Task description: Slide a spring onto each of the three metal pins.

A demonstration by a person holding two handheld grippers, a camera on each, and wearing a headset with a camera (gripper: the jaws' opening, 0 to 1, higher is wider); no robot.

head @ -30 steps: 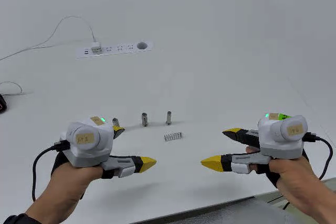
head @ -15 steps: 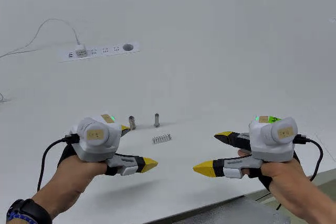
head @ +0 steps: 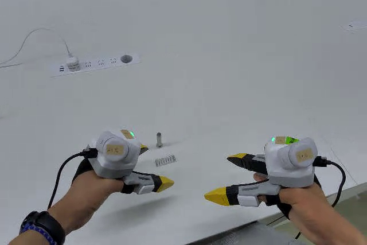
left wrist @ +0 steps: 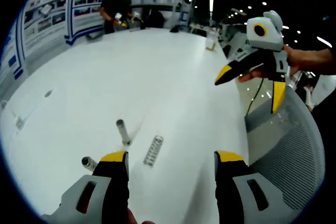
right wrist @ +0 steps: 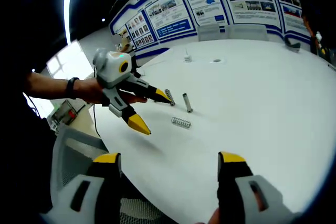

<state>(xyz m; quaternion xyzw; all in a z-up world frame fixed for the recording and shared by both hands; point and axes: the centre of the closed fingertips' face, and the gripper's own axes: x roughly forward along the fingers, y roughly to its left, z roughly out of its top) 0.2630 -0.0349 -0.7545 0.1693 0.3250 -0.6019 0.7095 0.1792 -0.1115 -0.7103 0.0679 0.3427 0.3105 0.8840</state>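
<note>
White surface (head: 229, 73). Both grippers are held low over its near edge, apart from each other and clear of the parts.

Left gripper (head: 153, 166), white body with black jaws tipped yellow: jaws spread wide, nothing between them. Right gripper (head: 225, 176), same build: jaws also spread, empty.

One small loose steel coil spring (head: 165, 160) lies flat on the surface just ahead of the left gripper, between its jaw lines in the left gripper view. A bare upright metal pin (head: 159, 139) stands just beyond the spring, not touching it. In the right gripper view a second upright pin (right wrist: 169, 97), which looks wrapped in a coil, stands beside the bare one, close to the left gripper's tip.

White power strip (head: 94, 63) lies far back on the left.
</note>
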